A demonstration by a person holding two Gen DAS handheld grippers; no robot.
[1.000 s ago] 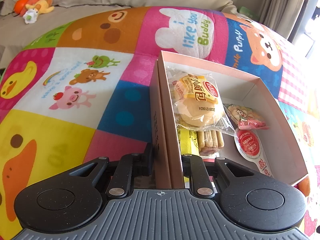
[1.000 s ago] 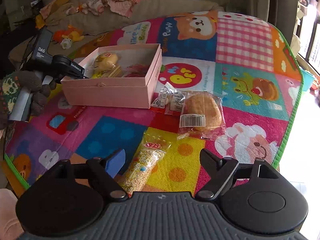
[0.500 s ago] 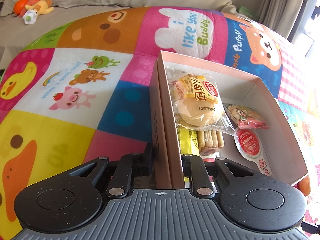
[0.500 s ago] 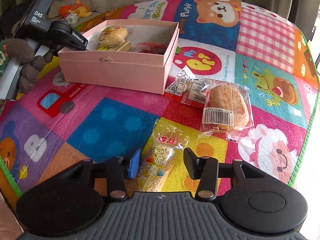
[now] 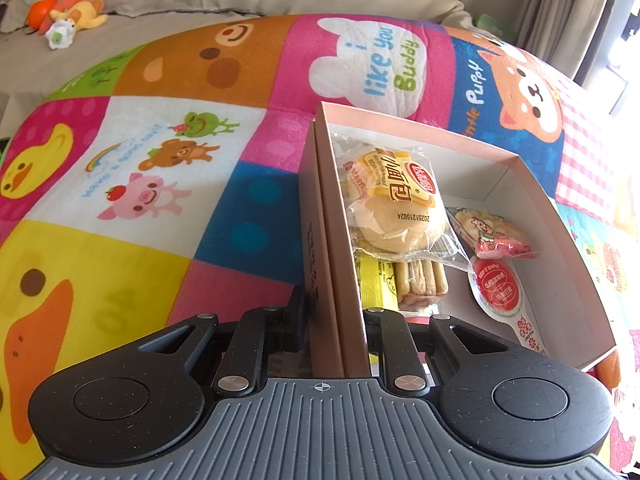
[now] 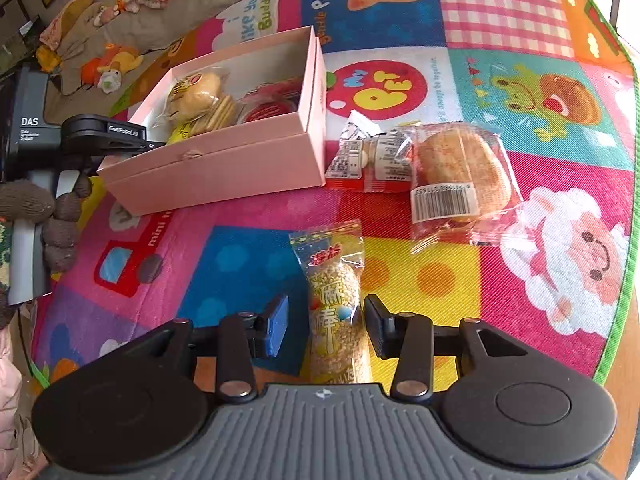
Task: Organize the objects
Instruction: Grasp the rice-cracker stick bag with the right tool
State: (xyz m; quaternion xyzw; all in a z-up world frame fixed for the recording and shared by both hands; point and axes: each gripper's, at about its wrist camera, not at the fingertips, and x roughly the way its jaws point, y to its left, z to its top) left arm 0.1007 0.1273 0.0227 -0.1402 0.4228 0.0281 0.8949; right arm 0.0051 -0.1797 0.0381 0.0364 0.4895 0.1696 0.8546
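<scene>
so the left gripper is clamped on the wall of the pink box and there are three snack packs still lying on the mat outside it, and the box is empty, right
Not quite: the box is not empty. The left wrist view shows the pink box holding several packs, among them a wrapped bun. The rest stands: the left gripper is clamped on its wall, and the right wrist view shows three snack packs on the mat outside it.

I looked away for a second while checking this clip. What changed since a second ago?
The right gripper dropped closer over the sesame snack stick and its fingers narrowed around it, small gaps remaining. The left gripper stayed clamped on the pink box wall; the box contents are unchanged.
</scene>
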